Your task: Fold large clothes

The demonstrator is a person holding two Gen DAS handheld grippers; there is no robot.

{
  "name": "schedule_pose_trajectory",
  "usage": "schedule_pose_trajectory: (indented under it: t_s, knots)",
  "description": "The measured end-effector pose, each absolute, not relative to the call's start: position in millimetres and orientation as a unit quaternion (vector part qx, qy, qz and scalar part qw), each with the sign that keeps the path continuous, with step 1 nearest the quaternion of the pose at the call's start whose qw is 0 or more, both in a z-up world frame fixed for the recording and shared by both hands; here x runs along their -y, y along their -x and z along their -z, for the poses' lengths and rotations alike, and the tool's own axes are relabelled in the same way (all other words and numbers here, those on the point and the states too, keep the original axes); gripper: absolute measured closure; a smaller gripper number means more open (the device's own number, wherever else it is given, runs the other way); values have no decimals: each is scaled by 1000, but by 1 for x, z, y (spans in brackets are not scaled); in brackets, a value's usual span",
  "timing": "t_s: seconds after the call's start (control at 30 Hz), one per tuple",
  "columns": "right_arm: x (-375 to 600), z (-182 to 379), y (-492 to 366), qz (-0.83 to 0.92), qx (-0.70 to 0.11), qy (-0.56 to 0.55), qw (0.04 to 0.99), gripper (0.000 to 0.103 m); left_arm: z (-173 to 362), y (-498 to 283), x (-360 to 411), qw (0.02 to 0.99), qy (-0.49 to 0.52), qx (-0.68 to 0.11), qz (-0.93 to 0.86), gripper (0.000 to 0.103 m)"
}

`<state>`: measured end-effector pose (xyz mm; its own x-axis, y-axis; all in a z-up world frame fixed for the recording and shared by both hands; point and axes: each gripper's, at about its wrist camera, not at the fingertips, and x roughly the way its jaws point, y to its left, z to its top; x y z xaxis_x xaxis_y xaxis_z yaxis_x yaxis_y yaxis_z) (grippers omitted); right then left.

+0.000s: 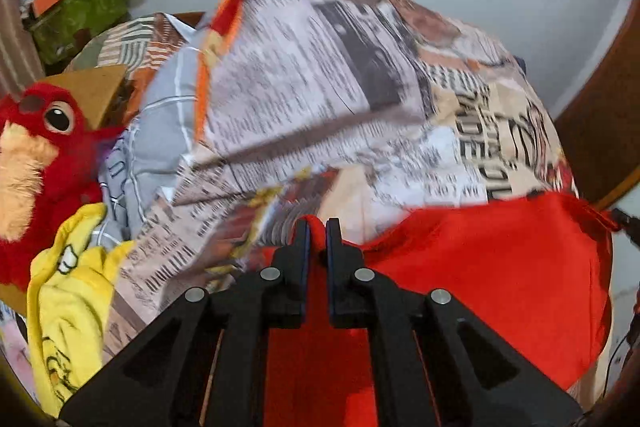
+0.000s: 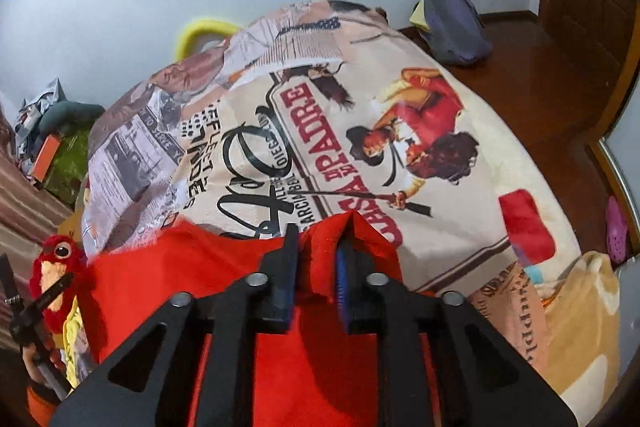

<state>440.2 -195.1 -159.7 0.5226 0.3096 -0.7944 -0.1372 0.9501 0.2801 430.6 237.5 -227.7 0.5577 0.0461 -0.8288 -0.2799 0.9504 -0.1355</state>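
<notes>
Right wrist: blanket (image 2: 460, 187) reads "PADRE"; right gripper (image 2: 318, 247), left gripper (image 1: 317, 231) both clamping red garment (image 2: 224, 267).

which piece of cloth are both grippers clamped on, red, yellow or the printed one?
The plain red cloth. The left gripper and right gripper each pinch a fold of it. The printed blanket lies beyond; the yellow cloth lies untouched.
</notes>
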Motion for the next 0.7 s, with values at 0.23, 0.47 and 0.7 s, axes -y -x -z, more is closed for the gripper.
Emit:
schedule_pose_trajectory:
  t_s: [0.23,0.47,0.7]
  knots:
    - [178,137,-413,-117,-418,-8,901,41,227,-410,-184,882,14,-466,-72,92]
    - [156,121,-374,-176,-399,24,899,29,195,-385,-144,903,2,-427,-41,63]
    - [115,153,-340,-229,-441,52,866,29,198,-366,-108,898,23,-439,11,55]
